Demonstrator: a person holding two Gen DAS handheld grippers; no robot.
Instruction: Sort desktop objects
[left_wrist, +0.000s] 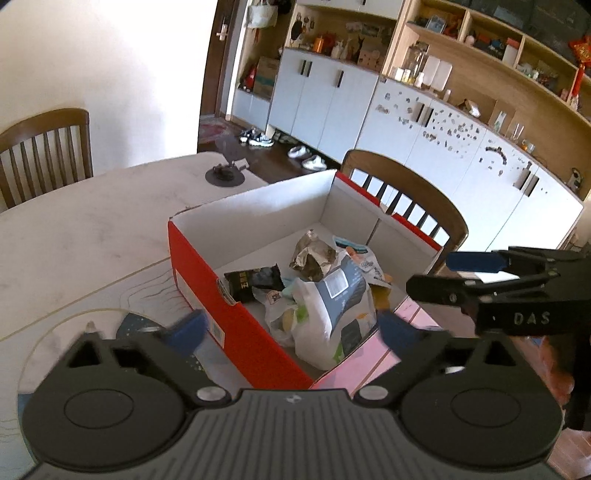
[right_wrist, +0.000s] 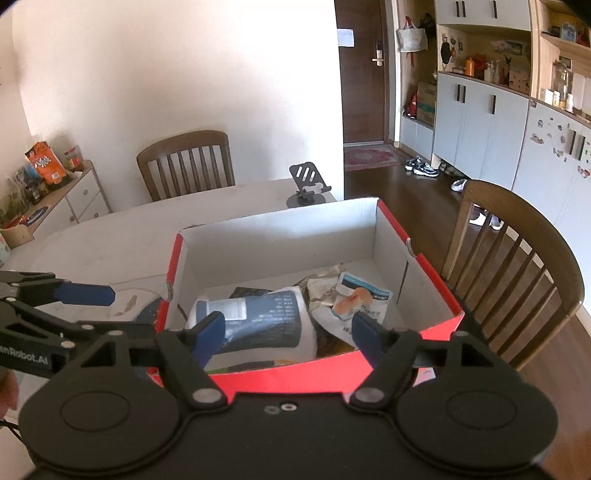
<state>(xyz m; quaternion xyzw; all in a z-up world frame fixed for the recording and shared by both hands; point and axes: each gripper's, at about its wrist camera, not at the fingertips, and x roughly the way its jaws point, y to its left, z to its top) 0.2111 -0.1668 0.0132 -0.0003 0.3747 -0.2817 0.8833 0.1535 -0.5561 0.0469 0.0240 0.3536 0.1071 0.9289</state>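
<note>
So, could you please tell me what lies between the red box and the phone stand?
Only bare tabletop between the red box and phone stand, shown in both wrist views.

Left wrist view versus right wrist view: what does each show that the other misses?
Left only: a black snack packet in the box, and long wall shelves.
Right only: a sideboard with an orange bag, and the door.
Both: the red box of packets, the phone stand, both open grippers, left and right.
</note>
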